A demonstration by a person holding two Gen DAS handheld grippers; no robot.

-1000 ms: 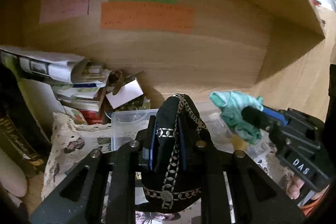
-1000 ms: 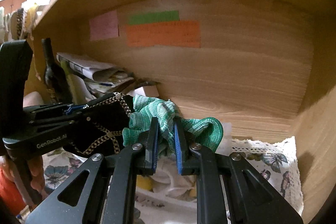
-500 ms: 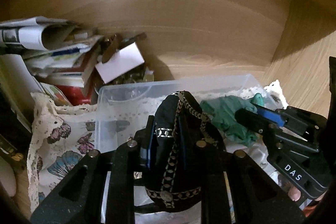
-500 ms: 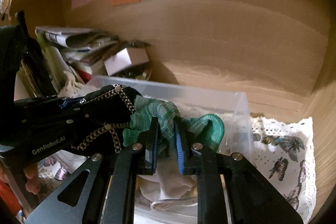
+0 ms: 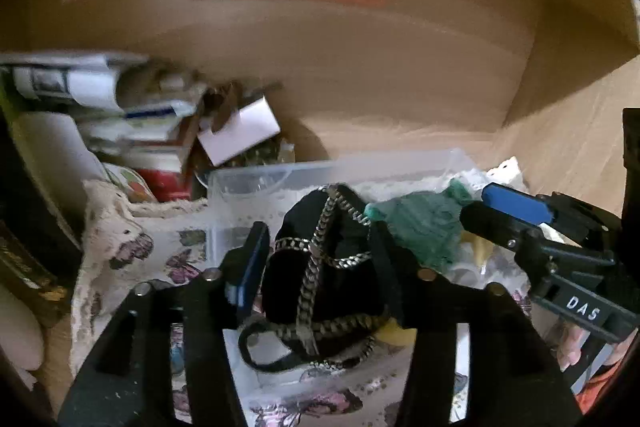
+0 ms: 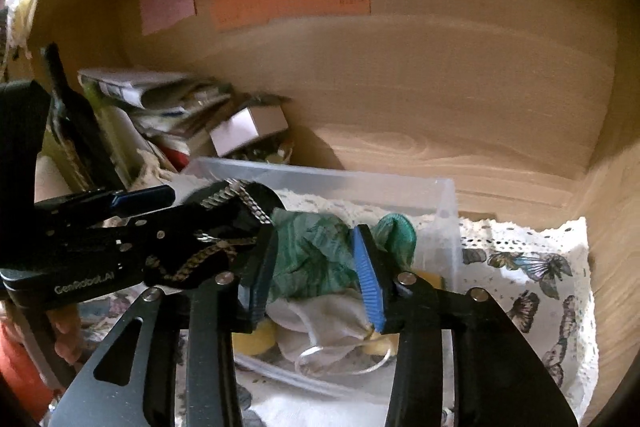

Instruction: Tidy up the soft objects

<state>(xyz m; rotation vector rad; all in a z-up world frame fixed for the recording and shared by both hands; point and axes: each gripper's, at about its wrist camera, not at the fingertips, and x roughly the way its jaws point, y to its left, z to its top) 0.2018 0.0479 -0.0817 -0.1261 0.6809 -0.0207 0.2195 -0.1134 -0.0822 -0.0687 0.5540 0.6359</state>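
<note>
Jaws of both hand-held grippers were opening: left hand-held gripper around black pouch, right hand-held gripper around green cloth, neither clenched.

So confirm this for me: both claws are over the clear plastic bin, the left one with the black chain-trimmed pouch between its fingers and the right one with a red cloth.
Not quite: the cloth between the right claw fingers is green, not red, as the right wrist view shows. The rest stands: both opening claws are over the clear plastic bin, the left claw with the black chain-trimmed pouch.

A plastic bin sits on a lace cloth inside a shelf; stacked papers lie behind it to the left.
</note>
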